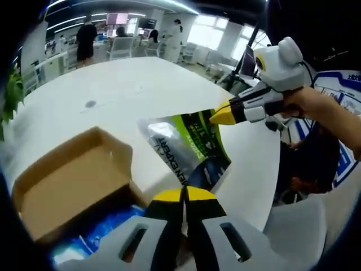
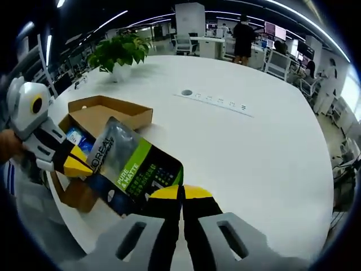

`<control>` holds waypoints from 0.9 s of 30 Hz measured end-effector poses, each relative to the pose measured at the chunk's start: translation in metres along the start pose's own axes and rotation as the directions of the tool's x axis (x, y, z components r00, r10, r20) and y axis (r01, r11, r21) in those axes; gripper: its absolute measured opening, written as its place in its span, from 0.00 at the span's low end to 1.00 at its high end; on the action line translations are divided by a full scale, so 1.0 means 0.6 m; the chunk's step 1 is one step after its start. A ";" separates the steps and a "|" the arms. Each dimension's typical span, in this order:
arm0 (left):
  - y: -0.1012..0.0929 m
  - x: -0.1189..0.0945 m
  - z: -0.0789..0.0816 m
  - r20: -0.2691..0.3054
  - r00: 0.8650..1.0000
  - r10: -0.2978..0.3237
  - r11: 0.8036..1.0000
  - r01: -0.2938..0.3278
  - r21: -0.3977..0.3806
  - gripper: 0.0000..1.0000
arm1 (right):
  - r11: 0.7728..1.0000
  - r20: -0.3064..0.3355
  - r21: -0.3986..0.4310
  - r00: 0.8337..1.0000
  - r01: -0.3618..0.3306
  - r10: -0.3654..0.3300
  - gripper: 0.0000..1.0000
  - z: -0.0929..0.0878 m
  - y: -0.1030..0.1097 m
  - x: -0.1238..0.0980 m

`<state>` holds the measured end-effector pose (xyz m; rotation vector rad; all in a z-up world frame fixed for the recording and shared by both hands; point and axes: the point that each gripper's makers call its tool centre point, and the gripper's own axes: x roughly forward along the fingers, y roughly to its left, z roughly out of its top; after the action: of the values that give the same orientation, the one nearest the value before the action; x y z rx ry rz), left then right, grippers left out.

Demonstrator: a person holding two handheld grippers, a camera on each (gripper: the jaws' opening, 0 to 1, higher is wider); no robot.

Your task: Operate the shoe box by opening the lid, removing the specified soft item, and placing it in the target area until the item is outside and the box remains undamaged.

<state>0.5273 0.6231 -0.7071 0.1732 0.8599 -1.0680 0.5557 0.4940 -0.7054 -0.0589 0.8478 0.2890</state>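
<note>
Both grippers — left gripper (image 1: 185, 195), right gripper (image 2: 180, 193) — pinch the L'Oréal pouch (image 2: 135, 169) above a round white table (image 2: 248, 141); open cardboard shoe box (image 1: 67, 180) alongside, potted plant (image 2: 119, 52) beyond — open-plan office.

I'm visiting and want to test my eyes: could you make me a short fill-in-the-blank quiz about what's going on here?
1. The cardboard box has its lid ____.
2. Both grippers, the left gripper and the right gripper, are shut on the same ____.
3. The plant sits on the ____ table.

Missing words: open; pouch; white
</note>
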 end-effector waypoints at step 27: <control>0.016 0.057 -0.022 -0.160 0.983 0.089 0.968 -0.047 0.246 0.00 | 1.000 -0.060 0.027 0.998 -0.007 0.009 0.00 -0.034 -0.020 0.079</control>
<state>0.5351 0.6107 -0.7421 0.5018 0.8679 -1.1024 0.5738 0.4897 -0.7548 -0.0392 0.9117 0.2843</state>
